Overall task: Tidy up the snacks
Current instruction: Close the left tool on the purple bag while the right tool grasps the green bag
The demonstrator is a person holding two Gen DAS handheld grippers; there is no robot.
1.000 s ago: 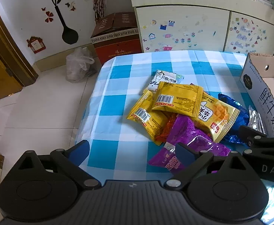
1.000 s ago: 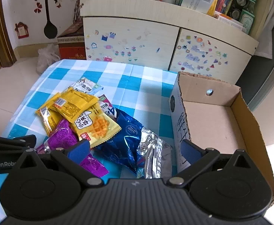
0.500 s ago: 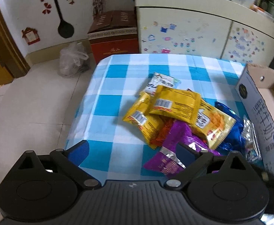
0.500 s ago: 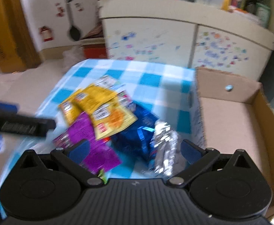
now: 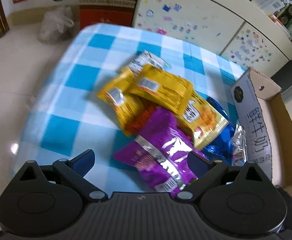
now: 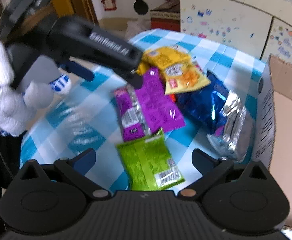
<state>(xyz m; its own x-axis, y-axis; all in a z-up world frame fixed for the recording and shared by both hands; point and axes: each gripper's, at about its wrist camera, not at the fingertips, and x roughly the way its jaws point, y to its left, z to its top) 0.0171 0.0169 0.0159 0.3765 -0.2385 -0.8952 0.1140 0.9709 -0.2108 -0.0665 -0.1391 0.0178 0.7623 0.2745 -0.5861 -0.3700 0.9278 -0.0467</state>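
On the checked counter (image 5: pixel 82 76) the snack heap lies just left of the open cardboard box (image 5: pixel 266 108), which has nothing in it yet. A second ago both tongs hung low behind the pile; now the left tongs (image 5: pixel 141 158) have swung in over the purple packet (image 5: pixel 162 144), jaws spread wide and holding nothing, with the near end of that packet sitting between the fingers. The right tongs (image 6: pixel 144 157) have pulled back to the near edge, also wide open and empty, and a green packet (image 6: pixel 150 162) that was out of sight before now lies between their fingers. From that side the left tongs' black body crosses above the purple packet. The yellow packets (image 5: pixel 162 90) and the blue bag (image 6: pixel 204 104) are unmoved. To my eye each tool is lining up a first pick; no snack has been sorted.
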